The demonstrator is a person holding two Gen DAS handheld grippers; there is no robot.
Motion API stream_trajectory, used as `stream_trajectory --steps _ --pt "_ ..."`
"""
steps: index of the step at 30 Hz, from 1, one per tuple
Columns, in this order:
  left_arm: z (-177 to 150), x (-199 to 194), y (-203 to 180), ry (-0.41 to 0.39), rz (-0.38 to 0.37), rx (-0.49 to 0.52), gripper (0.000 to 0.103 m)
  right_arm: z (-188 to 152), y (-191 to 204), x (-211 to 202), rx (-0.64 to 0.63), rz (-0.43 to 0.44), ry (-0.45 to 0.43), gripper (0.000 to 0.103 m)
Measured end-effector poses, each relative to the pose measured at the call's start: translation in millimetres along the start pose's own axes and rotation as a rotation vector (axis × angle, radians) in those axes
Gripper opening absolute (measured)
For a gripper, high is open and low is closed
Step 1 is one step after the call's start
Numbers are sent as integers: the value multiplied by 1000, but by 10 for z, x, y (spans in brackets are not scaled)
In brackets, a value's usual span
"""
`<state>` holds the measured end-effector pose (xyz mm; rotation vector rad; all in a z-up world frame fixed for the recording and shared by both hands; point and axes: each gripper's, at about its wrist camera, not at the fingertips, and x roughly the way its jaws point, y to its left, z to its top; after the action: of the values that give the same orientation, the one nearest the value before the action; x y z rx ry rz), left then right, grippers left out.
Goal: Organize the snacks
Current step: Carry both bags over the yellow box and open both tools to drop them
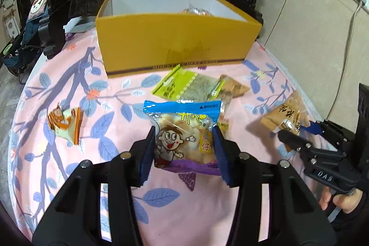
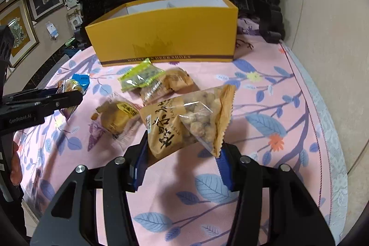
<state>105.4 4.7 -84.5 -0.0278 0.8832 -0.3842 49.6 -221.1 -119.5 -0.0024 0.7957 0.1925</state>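
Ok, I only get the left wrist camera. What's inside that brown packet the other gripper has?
Observer: The right wrist view shows a clear window on the brown packet, full of small round pale-brown snack balls. The right gripper is shut on its lower end.
Operator: Is anything hiding behind my blue bag?
Observer: Yes. A yellow-wrapped snack lies flat on the pink cloth there. Your bag covers most of it in your view.

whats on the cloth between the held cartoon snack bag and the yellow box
In the left wrist view, a yellow-green packet overlapping a tan packet, before the yellow box.
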Motion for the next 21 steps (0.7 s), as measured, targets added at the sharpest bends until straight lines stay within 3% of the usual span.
stream_trajectory --steps 4,7,11,15,19,21 --pt "326 -148 -18 -50 20 27 48 273 51 -92 -16 11 -55 53" --pt "761 -253 -6 -104 32 35 48 627 91 -144 -29 28 -106 53" --pt "1333 -256 60 -135 52 8 49 1313 114 -114 -31 46 -163 53" --pt "1794 -161 107 -152 112 7 49 1846 110 9 -32 33 -180 53" --pt "2109 10 217 -143 133 -13 49 2148 105 173 -20 33 -179 53" --pt "2207 81 289 -136 133 -27 56 2257 82 250 -9 33 -180 53"
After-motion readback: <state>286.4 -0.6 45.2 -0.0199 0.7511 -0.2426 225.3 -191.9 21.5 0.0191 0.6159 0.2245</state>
